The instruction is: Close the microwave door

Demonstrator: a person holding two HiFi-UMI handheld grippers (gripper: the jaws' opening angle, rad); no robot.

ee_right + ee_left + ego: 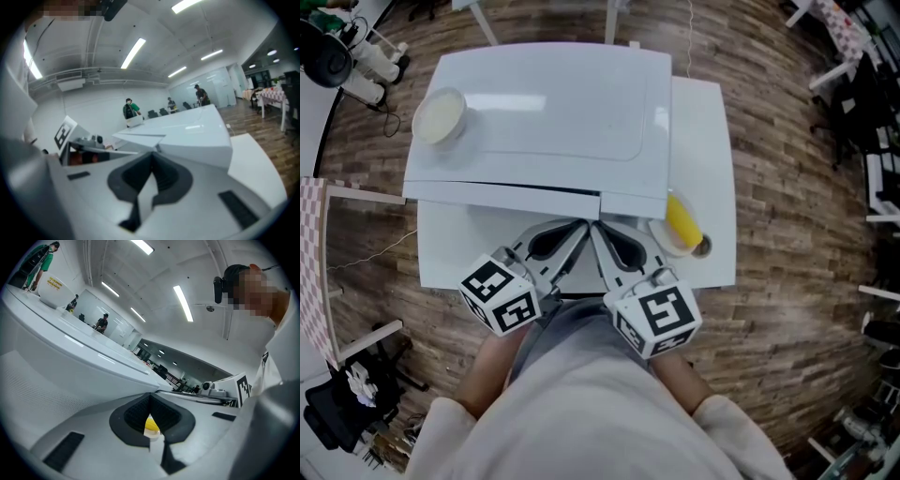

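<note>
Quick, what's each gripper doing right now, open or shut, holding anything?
Left gripper: shut, holding nothing.
Right gripper: shut, holding nothing.

Left gripper (579,228) and right gripper (596,232) sit side by side just before the microwave (544,112) front, tips converging on it. Each has its jaws together, holding nothing. Forearms (490,367) angle inward toward it.

A smooth, glossy white microwave casing (544,112) is seen mirroring ceiling lights, with a matt cream round bowl (441,114) at ten o'clock on it. A matt white tabletop (712,141) is shown over a brown wood-plank floor (787,281). Ribbed black rubbery pads (133,411) are set in the smooth grey plastic of the left gripper (150,395).
</note>
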